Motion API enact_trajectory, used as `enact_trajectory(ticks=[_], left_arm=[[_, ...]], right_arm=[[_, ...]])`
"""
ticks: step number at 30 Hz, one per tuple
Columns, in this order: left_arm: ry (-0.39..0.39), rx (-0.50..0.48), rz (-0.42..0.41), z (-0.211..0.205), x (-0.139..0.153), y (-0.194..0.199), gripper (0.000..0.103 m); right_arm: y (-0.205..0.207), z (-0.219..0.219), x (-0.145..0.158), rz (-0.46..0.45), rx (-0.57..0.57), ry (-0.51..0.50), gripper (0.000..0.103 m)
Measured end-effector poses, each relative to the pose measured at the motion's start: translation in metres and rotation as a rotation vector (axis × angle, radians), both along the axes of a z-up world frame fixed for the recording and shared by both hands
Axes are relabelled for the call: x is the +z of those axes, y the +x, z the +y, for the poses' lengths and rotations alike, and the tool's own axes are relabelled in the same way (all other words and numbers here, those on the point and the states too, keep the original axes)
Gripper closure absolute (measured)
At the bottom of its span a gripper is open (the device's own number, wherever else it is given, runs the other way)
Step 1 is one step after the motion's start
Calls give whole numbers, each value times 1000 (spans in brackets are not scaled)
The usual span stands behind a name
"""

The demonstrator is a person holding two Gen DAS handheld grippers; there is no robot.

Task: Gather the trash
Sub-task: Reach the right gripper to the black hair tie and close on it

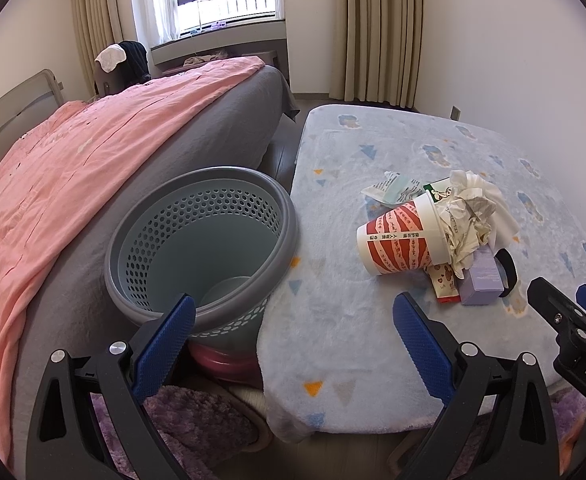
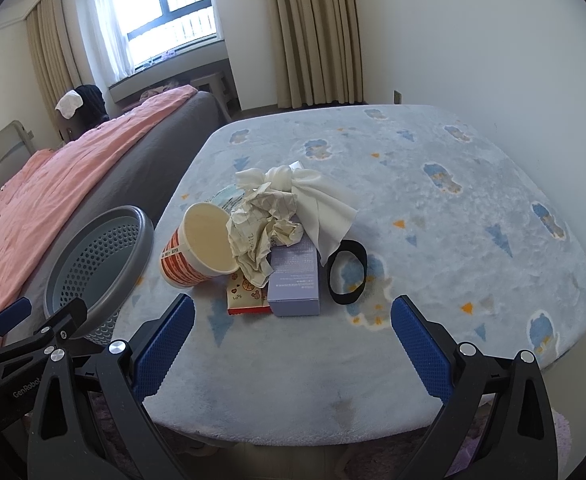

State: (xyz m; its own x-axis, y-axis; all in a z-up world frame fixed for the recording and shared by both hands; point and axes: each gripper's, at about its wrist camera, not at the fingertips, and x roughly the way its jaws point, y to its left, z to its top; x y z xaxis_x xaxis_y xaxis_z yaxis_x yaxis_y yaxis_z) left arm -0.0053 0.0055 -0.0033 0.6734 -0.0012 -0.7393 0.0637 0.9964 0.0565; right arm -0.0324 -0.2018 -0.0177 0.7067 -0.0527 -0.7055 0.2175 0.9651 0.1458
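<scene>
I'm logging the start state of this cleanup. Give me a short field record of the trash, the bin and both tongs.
surface: pale blue fleece-covered table
trash pile: red-and-white paper cup on its side, crumpled lined paper, white tissue, lilac cardboard box, red-edged snack packet
other item: black elastic band, lying flat beside the box
bin: grey perforated plastic basket, between bed and table; a clear round item inside
left tongs: open, holding nothing
right tongs: open, holding nothing
</scene>
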Motion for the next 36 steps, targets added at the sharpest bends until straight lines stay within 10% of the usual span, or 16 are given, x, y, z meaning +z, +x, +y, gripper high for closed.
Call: enact_trajectory(ticks=[36], left_arm=[[0, -39, 65, -15, -49, 41, 8]], right_arm=[[69, -57, -95, 209, -116, -113, 8]])
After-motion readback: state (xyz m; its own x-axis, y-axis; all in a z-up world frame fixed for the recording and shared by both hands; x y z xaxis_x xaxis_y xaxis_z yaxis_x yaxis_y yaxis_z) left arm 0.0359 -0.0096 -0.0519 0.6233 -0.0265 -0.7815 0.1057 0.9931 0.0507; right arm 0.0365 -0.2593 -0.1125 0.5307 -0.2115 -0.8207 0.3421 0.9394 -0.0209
